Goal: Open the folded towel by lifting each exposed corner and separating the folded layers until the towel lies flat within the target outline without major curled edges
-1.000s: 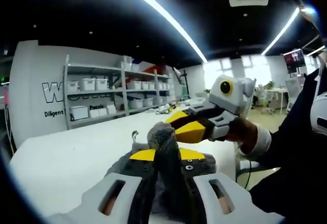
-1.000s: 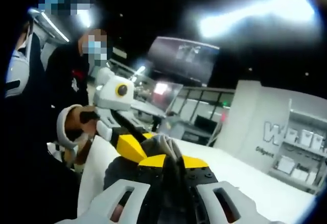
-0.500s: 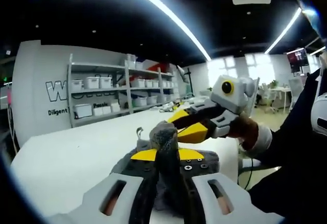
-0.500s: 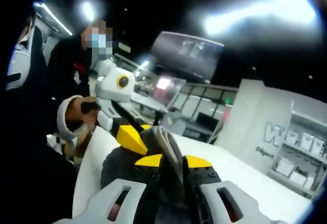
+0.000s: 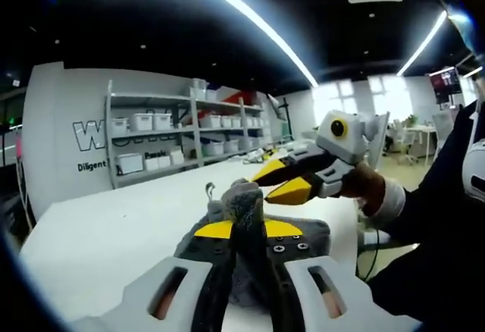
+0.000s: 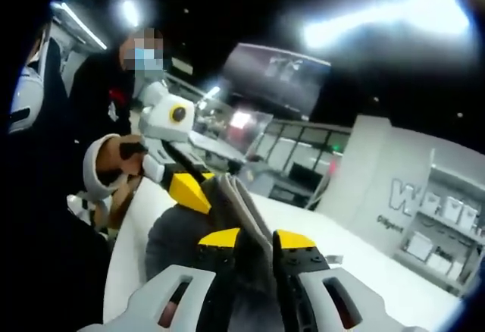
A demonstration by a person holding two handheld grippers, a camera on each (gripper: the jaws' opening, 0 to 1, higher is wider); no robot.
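Note:
A grey towel (image 5: pixel 244 195) lies bunched on the white table (image 5: pixel 114 233). My left gripper (image 5: pixel 246 230) rises from the bottom of the left gripper view and is shut on a raised fold of it. The right gripper (image 5: pixel 267 184), held by a hand, comes in from the right with its yellow jaws at the same bunch. In the right gripper view, my right gripper (image 6: pixel 254 237) is shut on a layered edge of the towel (image 6: pixel 235 199). The left gripper (image 6: pixel 198 195) grips the cloth just beyond, to the left.
Grey shelves (image 5: pixel 174 135) with white bins stand against the white wall behind the table. The table (image 6: pixel 364 267) stretches out to the right in the right gripper view. A person in dark clothes (image 6: pixel 91 89) stands close at the table's edge.
The two grippers have drawn slightly apart, each still holding the towel. More grey cloth shows spread below them. The towel edge in the right gripper stands taller.

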